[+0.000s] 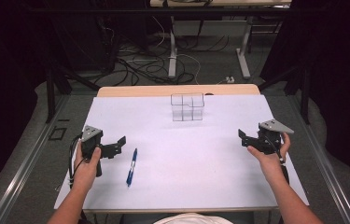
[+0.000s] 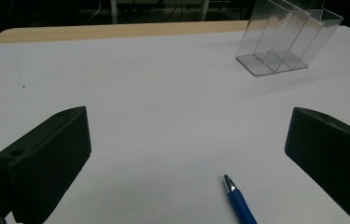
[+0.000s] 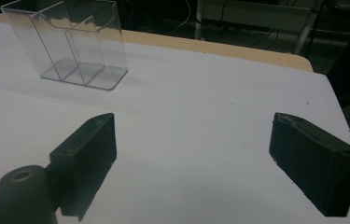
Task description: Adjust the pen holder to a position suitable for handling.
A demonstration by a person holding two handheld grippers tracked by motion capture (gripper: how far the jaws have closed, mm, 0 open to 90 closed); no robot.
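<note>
A blue pen [image 1: 131,167] lies on the white tabletop [image 1: 186,158], just right of my left gripper [image 1: 119,145]; its silver tip and blue barrel [image 2: 238,200] lie between that gripper's wide-apart jaws, lower down. A clear plastic holder [image 1: 187,107] with compartments stands upright at the back middle of the table, also seen as the clear holder [image 2: 287,39] and the clear holder [image 3: 72,44]. My left gripper [image 2: 186,158] is open and empty. At the right side of the table, my right gripper [image 1: 243,139] also stands open, and nothing lies between the jaws of the right gripper [image 3: 193,149].
A wooden strip [image 1: 177,90] runs along the table's far edge. Beyond it are metal table legs [image 1: 172,56] and cables [image 1: 135,65] on the floor. Dark frames stand at both sides.
</note>
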